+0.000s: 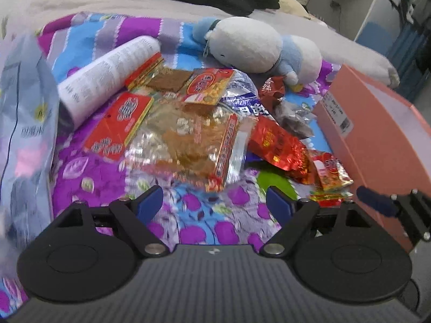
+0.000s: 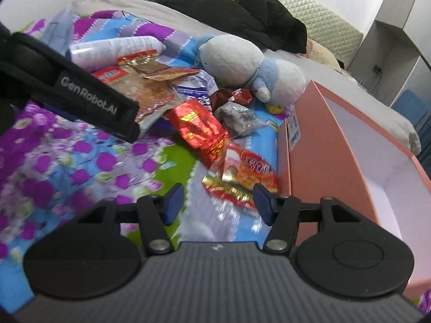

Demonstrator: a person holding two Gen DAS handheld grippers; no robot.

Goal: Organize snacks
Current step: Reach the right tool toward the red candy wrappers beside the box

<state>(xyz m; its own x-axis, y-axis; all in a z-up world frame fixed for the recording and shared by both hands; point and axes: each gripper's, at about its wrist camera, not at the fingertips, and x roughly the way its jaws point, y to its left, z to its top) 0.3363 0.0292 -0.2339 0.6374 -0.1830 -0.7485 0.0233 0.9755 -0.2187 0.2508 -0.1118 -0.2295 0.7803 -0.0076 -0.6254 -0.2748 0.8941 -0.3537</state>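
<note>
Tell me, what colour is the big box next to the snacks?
The box is salmon pink outside and white inside, clearest in the right wrist view.

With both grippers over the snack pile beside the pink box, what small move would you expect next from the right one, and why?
Probably the right gripper eases forward and down to close on the orange-red snack packet. Its jaws stand apart with nothing between the pads, the packet lies just ahead of them on the floral blanket, and the open pink box sits right beside it, seemingly empty.
</note>
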